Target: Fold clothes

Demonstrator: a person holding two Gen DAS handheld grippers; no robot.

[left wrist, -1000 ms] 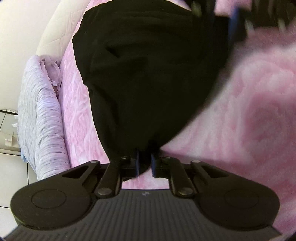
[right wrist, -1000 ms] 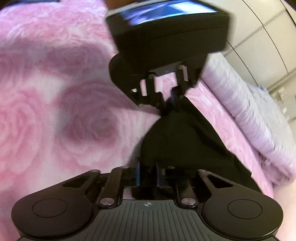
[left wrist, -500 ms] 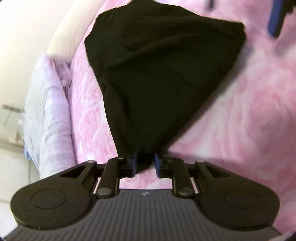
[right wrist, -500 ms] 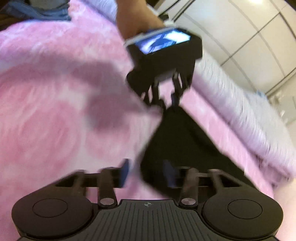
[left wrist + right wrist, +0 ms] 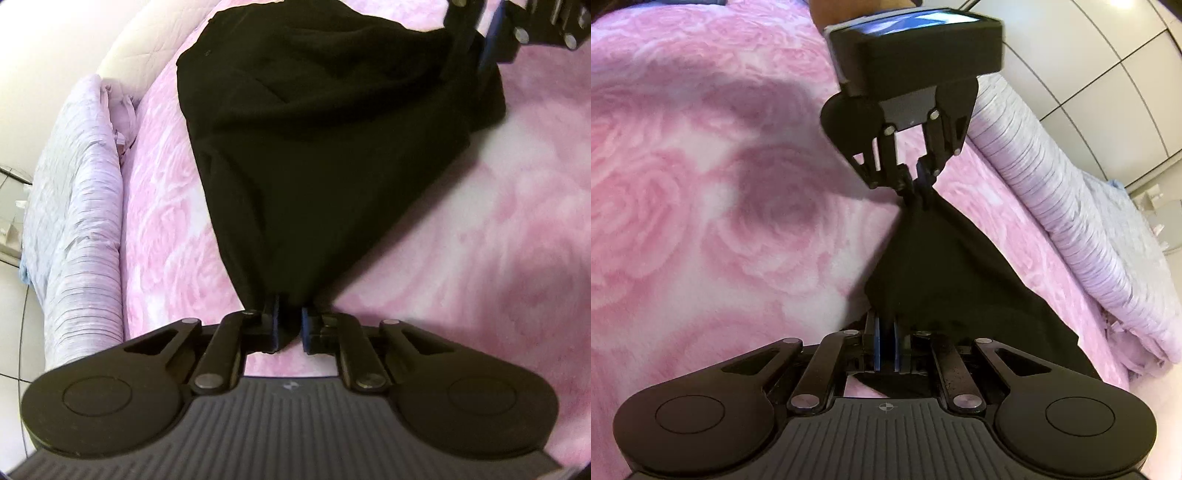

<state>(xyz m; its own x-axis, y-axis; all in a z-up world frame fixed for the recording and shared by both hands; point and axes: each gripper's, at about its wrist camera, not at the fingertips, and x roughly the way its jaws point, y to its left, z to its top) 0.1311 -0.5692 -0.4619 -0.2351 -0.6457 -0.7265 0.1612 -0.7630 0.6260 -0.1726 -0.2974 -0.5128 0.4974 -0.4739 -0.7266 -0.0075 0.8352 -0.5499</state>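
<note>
A black garment [image 5: 332, 147] lies on a pink rose-patterned blanket [image 5: 480, 240], pulled up between both grippers. In the left wrist view my left gripper [image 5: 288, 317] pinches a bunched corner of it, its jaws closing on the cloth. My right gripper [image 5: 478, 44] shows at the top right, on the far corner. In the right wrist view my right gripper [image 5: 886, 332] is shut, with the black garment [image 5: 942, 277] caught at its blue pads. Opposite it, the left gripper [image 5: 916, 184] holds the gathered cloth, a person's arm [image 5: 857, 7] behind it.
A rolled lilac striped quilt [image 5: 81, 229] runs along the bed's edge, also the quilt [image 5: 1089, 229] on the right of the right wrist view. White cupboard doors [image 5: 1108, 55] stand beyond it. The pink blanket [image 5: 701, 221] spreads wide to the left.
My right gripper opened, shifted, and shut again on the garment's edge. The left gripper kept its hold and rolled slightly. The cloth now hangs tauter between the two.
</note>
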